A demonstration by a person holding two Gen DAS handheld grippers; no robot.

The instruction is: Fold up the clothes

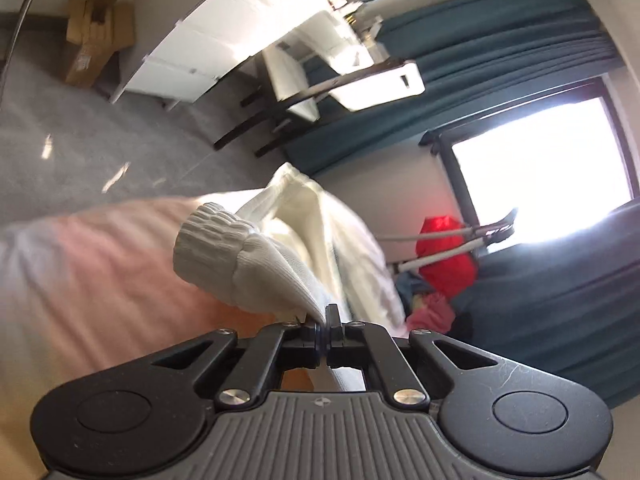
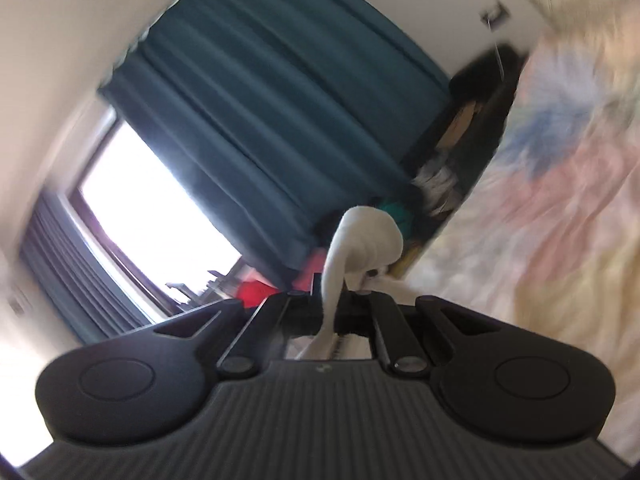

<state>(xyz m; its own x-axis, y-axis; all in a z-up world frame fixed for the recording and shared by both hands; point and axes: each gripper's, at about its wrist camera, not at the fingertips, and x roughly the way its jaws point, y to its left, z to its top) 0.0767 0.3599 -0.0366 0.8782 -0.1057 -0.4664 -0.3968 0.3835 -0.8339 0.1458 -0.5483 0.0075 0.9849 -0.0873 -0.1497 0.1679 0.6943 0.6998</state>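
A white knit garment [image 1: 288,240] with a ribbed cuff [image 1: 212,240] hangs in front of the left wrist camera. My left gripper [image 1: 325,320] is shut on a fold of it, lifted above the pastel striped bed cover [image 1: 100,260]. In the right wrist view, a bunched white piece of the same kind of cloth [image 2: 364,240] rises from between the fingers of my right gripper [image 2: 332,304], which is shut on it. That view is tilted and blurred. How the rest of the garment hangs is hidden.
Teal curtains [image 1: 500,52] and a bright window [image 1: 540,172] fill the far wall. A white dresser [image 1: 208,52], a white chair [image 1: 352,80] and cardboard boxes [image 1: 96,36] stand on grey carpet. Red and pink clothes [image 1: 444,256] lie beside the bed. The pastel bed cover [image 2: 540,220] fills the right.
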